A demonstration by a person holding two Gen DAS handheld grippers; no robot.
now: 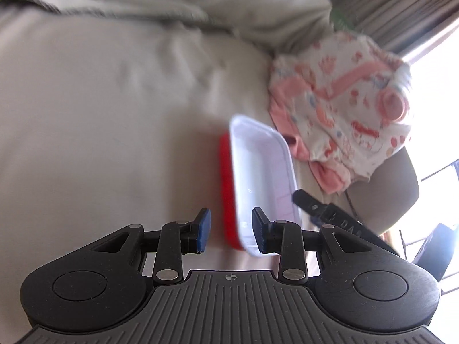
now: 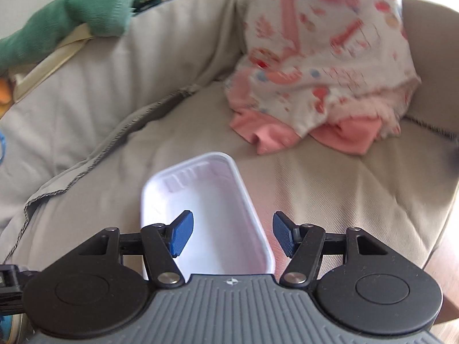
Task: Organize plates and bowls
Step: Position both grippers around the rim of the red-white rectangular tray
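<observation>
Left wrist view: my left gripper (image 1: 231,233) has its jaws apart with nothing clamped; the white tray (image 1: 261,180) sits on a red tray (image 1: 226,189) on the sofa cushion (image 1: 114,114), just ahead and slightly right of the gap between the pads. The right gripper's dark tip (image 1: 315,209) shows just beside the white tray's far long edge. Right wrist view: my right gripper (image 2: 232,236) also has jaws apart, nothing pressed; the white tray (image 2: 206,200) lies lengthwise below, its right long rim in the gap, left pad over the basin, right pad over bare sofa cushion (image 2: 330,186). My read is that the step is picking up or squaring the tray stack. To do it well I'd take a rim, not the basin, keep pads square to the thin wall, and close gently since the foam-like plastic probably flexes; soft cushion means little push-down. Frames are blurred, so settle before closing. Count: one white tray, one red tray beneath it, one patterned pink cloth bundle (image 2: 321,57), one green cloth (image 2: 71,20) on the backrest. No plates or bowls proper visible.
</observation>
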